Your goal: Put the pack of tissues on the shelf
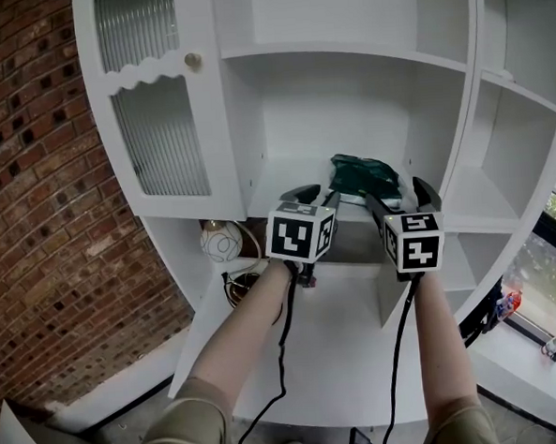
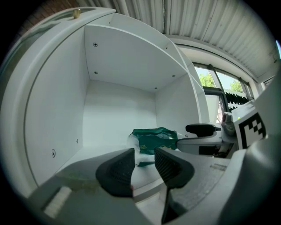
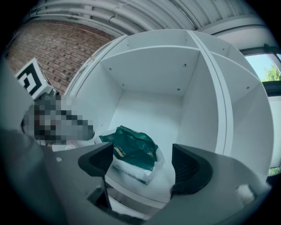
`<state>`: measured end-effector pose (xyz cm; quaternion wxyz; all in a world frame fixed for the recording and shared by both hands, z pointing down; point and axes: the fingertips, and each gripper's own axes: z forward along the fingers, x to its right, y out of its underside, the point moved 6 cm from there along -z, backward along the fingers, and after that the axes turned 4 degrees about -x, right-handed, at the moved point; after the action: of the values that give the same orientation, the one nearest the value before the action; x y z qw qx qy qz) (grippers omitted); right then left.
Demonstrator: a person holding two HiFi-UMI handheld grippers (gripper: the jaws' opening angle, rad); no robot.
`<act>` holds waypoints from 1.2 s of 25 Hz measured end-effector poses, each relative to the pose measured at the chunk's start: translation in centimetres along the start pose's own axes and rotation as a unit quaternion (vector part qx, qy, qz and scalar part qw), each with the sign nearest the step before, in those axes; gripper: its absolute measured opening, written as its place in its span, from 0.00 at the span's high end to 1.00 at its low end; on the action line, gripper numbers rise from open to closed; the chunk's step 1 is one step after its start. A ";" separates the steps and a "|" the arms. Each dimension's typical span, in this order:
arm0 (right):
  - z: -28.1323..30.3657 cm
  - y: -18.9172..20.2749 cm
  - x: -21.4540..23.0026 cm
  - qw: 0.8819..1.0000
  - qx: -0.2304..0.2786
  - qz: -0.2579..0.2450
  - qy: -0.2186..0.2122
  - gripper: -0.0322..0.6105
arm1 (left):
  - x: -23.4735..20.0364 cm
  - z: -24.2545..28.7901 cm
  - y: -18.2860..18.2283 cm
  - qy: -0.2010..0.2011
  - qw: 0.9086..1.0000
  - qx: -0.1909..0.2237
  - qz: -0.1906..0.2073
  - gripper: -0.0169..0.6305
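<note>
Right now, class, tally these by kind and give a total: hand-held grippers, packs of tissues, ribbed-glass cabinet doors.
Hand-held grippers: 2 (left hand-held gripper, right hand-held gripper)
Pack of tissues: 1
Ribbed-glass cabinet door: 1
Total: 4

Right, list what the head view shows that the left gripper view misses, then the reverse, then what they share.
Head view only: the ribbed glass cabinet door, a round ornament on the level below, and the person's forearms.

Left gripper view only: the window with green trees and the ribbed ceiling.

Shared: the green-and-white plastic pack of tissues lying on the white shelf, plus the left gripper and the right gripper, both open.
</note>
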<state>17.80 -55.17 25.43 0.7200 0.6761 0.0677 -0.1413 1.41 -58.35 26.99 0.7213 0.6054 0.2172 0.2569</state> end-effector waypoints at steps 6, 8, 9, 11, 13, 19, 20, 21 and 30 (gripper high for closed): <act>-1.4 -0.1 -0.3 1.000 0.014 0.017 -0.005 0.31 | 0.4 -1.4 -0.7 -0.002 1.000 0.024 -0.003 0.74; -2.2 0.1 -0.6 1.000 0.020 0.020 -0.004 0.31 | 0.7 -2.0 -0.7 -0.004 0.999 0.033 0.000 0.74; -2.6 0.3 -0.8 0.999 0.022 0.024 -0.005 0.32 | 0.9 -2.3 -0.6 -0.005 0.999 0.037 0.001 0.74; -3.5 0.7 -1.2 0.999 0.025 0.032 -0.011 0.32 | 1.2 -2.9 -0.2 -0.006 0.999 0.044 0.003 0.74; -4.6 1.1 -1.7 0.999 0.029 0.035 -0.013 0.33 | 1.6 -3.5 0.4 -0.006 0.999 0.047 0.006 0.74; -7.8 2.2 -3.4 0.999 0.046 0.023 0.005 0.52 | 2.9 -5.1 2.3 -0.008 0.998 0.056 0.017 0.74; -8.3 2.4 -3.6 0.998 0.048 0.027 0.005 0.52 | 3.2 -5.4 2.6 -0.008 0.998 0.057 0.019 0.74; -8.8 2.6 -3.7 0.998 0.050 0.033 0.004 0.53 | 3.5 -5.8 2.9 -0.008 0.998 0.059 0.021 0.74; -12.9 5.7 -5.5 0.998 0.038 0.051 -0.002 0.74 | 5.3 -9.1 5.8 -0.007 0.997 0.077 0.023 0.80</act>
<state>15.50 -41.47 31.44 0.7004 0.7049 0.0261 -0.1085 -0.79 -47.27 31.14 0.6679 0.6656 0.2177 0.2519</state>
